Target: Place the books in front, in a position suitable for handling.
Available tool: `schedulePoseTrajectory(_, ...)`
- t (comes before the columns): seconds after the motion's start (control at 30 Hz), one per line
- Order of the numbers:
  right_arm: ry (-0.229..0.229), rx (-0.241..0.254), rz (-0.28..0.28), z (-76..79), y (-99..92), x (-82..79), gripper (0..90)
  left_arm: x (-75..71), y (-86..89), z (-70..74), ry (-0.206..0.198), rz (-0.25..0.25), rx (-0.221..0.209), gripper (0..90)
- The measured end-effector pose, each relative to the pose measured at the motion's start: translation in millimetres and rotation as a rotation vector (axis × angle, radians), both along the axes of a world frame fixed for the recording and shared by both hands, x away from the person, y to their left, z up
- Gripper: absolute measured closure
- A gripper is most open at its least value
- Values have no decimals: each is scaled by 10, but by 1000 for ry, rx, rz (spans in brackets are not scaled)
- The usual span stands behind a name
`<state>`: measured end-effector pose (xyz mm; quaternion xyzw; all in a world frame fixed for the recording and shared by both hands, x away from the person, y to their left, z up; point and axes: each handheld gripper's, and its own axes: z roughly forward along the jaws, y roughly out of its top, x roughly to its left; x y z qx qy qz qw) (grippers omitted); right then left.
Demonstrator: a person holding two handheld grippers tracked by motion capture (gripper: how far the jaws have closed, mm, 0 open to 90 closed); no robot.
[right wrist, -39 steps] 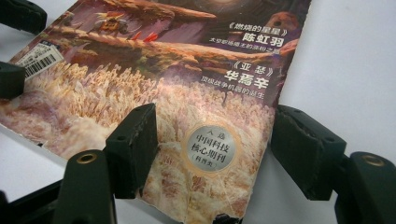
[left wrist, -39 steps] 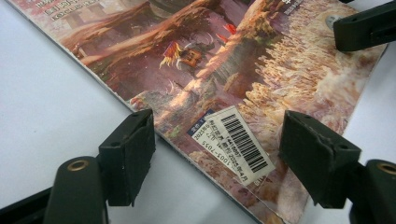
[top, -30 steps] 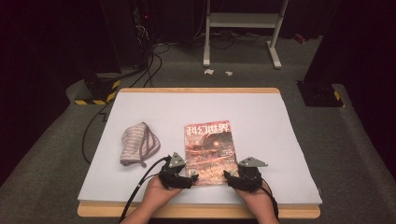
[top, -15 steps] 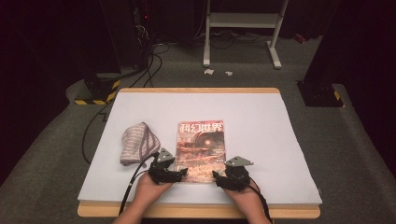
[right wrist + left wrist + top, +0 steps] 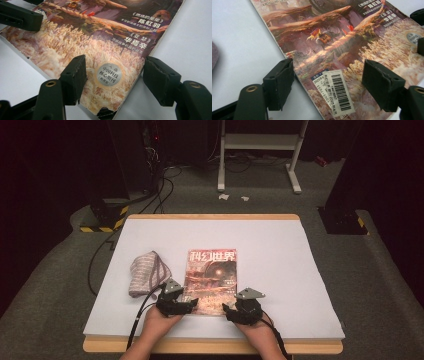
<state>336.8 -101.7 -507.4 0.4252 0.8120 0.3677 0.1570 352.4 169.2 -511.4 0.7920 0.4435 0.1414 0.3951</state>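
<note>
Here the white surface (image 5: 280, 245) carries everything, its wooden rim showing along the far and near edges. The magazine (image 5: 212, 281) lies flat, cover up, a little left of the middle and close to the near edge, probably so that both hands can reach its bottom corners without stretching. Just beside its left edge, towards the surface's left side, sits a folded striped cloth (image 5: 146, 272), apart from the magazine and seemingly not part of the work yet. The left gripper (image 5: 186, 303) sits over the magazine's near left corner, its jaws wide and straddling the spine edge by the barcode sticker (image 5: 337, 93), gripping nothing. The right gripper (image 5: 231, 312) sits at the near right corner, jaws likewise wide, one on each side of the round silver seal (image 5: 108, 74), pads clear of the paper. This looks like lining up to pinch or slide the magazine. Whether any jaw tip touches the cover is hard to tell; the near edge is partly hidden beneath the grippers.
</note>
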Motion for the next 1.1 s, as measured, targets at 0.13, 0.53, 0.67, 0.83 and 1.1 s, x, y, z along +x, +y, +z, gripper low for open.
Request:
schedulePoseTrajectory(0.13, 4, -1, 2, 2, -1, 2, 358, -3, -20, 5, 2, 9, 9, 260)
schedulePoseTrajectory(0.53, 4, -1, -4, 3, 0, -2, 362, 64, 68, 30, 73, 34, -91, 304)
schedulePoseTrajectory(0.67, 2, -5, -7, 4, -3, -8, 364, 81, 120, 20, 92, 50, -149, 339)
schedulePoseTrajectory(0.83, 0, -7, -10, 6, -18, -13, 364, 73, 117, 15, 88, 58, -170, 363)
schedulePoseTrajectory(1.1, -1, -1, -17, -1, -37, -19, 364, 20, 161, 64, 54, 71, -250, 398)
